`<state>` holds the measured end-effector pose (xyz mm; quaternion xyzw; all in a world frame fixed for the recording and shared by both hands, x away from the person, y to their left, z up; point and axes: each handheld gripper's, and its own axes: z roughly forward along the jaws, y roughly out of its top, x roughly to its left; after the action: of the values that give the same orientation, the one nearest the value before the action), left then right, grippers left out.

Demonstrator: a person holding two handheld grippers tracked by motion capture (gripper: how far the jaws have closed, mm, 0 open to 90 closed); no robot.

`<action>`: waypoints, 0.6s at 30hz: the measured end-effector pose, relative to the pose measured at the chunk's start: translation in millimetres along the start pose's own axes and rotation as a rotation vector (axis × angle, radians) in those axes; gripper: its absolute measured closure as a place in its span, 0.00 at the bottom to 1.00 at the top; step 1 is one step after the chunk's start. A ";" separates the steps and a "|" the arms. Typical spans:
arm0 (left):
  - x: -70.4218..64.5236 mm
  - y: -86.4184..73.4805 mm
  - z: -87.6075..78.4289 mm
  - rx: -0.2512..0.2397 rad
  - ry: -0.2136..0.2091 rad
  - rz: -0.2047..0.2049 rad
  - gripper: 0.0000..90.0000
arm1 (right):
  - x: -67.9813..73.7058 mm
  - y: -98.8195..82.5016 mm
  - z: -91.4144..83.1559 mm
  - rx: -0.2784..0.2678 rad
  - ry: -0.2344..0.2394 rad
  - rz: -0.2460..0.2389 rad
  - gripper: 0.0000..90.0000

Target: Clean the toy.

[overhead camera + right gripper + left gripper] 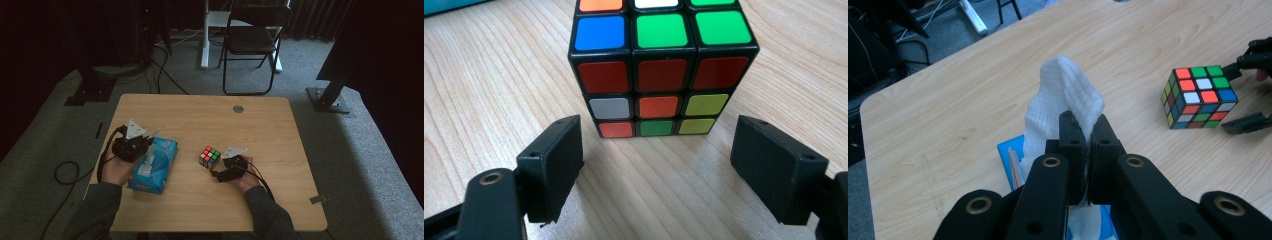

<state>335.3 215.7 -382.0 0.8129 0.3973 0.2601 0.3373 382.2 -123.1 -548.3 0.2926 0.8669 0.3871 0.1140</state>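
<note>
At lower left of the high view, the left gripper clamps a white tissue from the blue pack, while the right gripper stands spread apart before the cube.

A wooden table stands on grey carpet, with a black folding chair well beyond its far edge. A person's forearms come in from the near edge. The left gripper lies over the top end of a blue tissue pack on the table's left part, and a white tissue sticks up from the pack just beside it. Right of centre sits a cube with coloured squares. The right gripper rests on the table just beside the cube, its jaws pointing at it. A round grommet sits near the far edge.
</note>
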 end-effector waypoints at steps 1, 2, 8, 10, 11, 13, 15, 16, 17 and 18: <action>0.3 0.7 -0.3 -0.003 0.000 -0.001 0.98 | -0.1 0.0 -0.1 0.001 0.000 -0.001 0.23; 0.7 1.4 -0.8 -0.006 0.002 -0.003 0.98 | 0.0 0.0 -0.1 0.001 -0.001 -0.002 0.23; 2.7 6.9 -1.8 -0.023 -0.001 -0.006 0.98 | 0.3 0.0 0.1 0.001 -0.002 -0.004 0.23; 4.3 9.4 -3.3 -0.040 -0.015 -0.014 0.98 | 0.3 0.0 0.1 0.000 -0.002 -0.004 0.23; 5.1 11.2 -4.3 -0.053 -0.021 -0.022 0.98 | 0.3 0.1 0.1 0.002 -0.003 -0.006 0.23; 6.8 14.8 -6.1 -0.068 -0.028 -0.030 0.98 | 0.7 0.2 0.1 0.003 -0.006 -0.008 0.23; 8.0 19.0 -7.3 -0.079 -0.033 -0.033 0.98 | 1.1 0.3 0.0 0.005 -0.006 -0.005 0.23; 8.2 20.7 -7.4 -0.082 -0.033 -0.031 0.98 | 1.0 0.2 0.1 0.004 -0.006 -0.006 0.23; 8.0 22.2 -7.1 -0.083 -0.035 -0.030 0.98 | 0.9 0.2 0.1 0.004 -0.006 -0.008 0.23; 7.7 23.6 -6.7 -0.080 -0.035 -0.025 0.98 | 0.9 0.2 0.1 0.004 -0.006 -0.008 0.23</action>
<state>346.0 213.5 -358.6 0.7980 0.3908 0.2572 0.3799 381.6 -122.4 -548.3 0.2907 0.8684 0.3841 0.1176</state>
